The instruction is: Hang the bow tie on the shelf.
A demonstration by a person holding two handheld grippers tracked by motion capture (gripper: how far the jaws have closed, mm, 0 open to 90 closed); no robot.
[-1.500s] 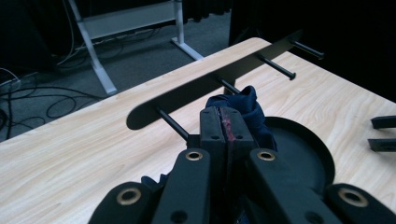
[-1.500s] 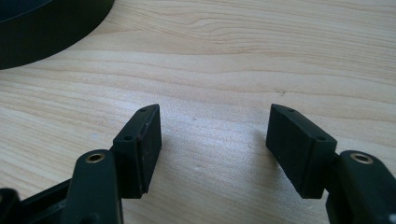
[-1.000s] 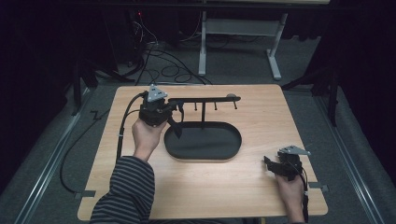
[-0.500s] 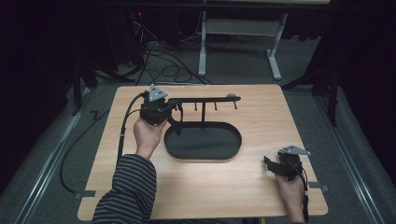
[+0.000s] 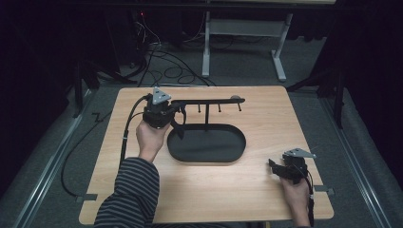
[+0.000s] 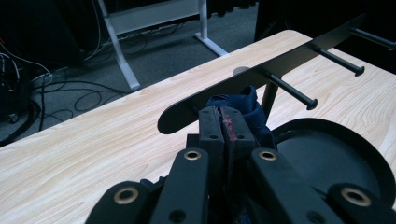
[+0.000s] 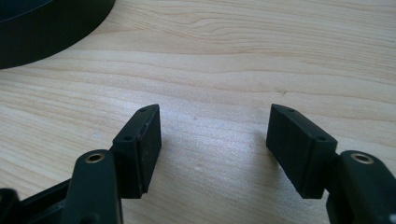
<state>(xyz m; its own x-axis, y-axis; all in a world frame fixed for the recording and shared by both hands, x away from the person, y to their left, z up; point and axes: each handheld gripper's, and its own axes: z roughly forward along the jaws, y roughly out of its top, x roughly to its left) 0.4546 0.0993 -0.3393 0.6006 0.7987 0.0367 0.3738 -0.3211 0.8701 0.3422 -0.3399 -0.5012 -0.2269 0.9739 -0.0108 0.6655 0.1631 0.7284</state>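
A dark blue cloth (image 6: 243,109), bunched and small, was held pinched between the closed jaws of the left gripper (image 6: 223,122), just below the near end of the black rack's flat bar (image 6: 261,77), with the cloth touching or nearly touching the bar's underside; which could not be told. In the high view the left gripper (image 5: 177,119) was seen at the left end of that bar (image 5: 209,100), above the left edge of the rack's oval base tray (image 5: 237,147), and its place was seen to match the pictures taken a second and half a second earlier almost exactly, so little or no travel had been made in that time. That pause was judged to mean the cloth was being lined up with the rack, perhaps for hanging over the bar or on one of its pegs (image 6: 292,91), a step not yet completed. To the right of the rack and well apart from it, the right gripper (image 5: 280,167) was rested low near the front right of the wooden table (image 5: 218,190), unchanged from the earlier pictures. In its own view the right gripper (image 7: 215,140) was shown with jaws spread wide and nothing between them, bare wood beneath, a curved edge of the tray (image 7: 51,28) at upper left.
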